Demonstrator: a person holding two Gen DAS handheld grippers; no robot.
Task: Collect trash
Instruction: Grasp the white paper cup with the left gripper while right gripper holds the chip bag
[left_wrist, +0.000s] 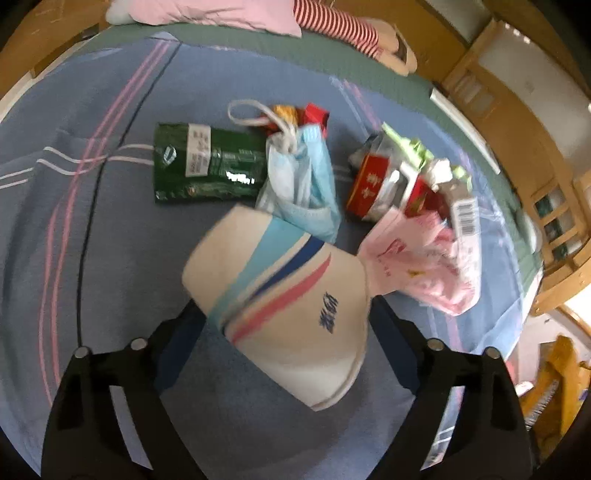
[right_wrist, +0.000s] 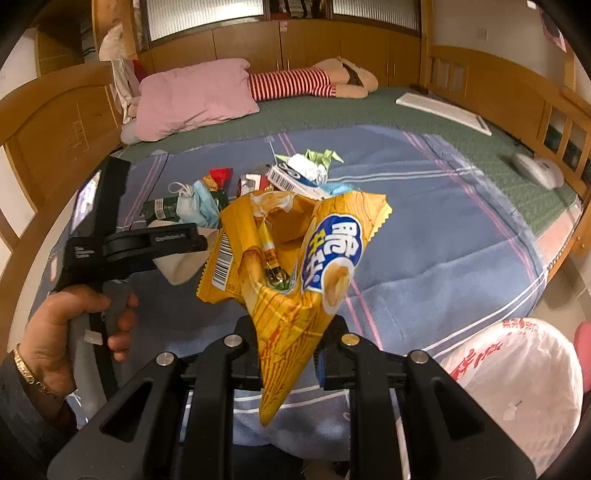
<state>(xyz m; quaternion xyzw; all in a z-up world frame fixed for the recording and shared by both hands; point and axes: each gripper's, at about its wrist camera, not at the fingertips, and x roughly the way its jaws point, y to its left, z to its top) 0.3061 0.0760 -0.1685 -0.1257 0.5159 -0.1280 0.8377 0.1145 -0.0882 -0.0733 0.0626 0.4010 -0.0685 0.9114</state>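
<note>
A white paper cup (left_wrist: 280, 295) with blue and pink stripes lies on its side on the blue sheet (left_wrist: 110, 258). My left gripper (left_wrist: 284, 310) straddles the cup, and both fingers touch its sides. In the right wrist view a person's hand (right_wrist: 70, 325) holds that left gripper (right_wrist: 173, 236) over the cup (right_wrist: 181, 266). My right gripper (right_wrist: 288, 332) is shut on the lower corner of an open yellow snack bag (right_wrist: 295, 258), held up above the bed with small wrappers inside it.
More trash lies beyond the cup: a green packet (left_wrist: 207, 166), a blue face mask (left_wrist: 306, 184), a red box (left_wrist: 369, 184) and a pink plastic bag (left_wrist: 424, 266). A white printed plastic bag (right_wrist: 517, 376) sits at the bed's near right. A pink pillow (right_wrist: 192, 96) lies far back.
</note>
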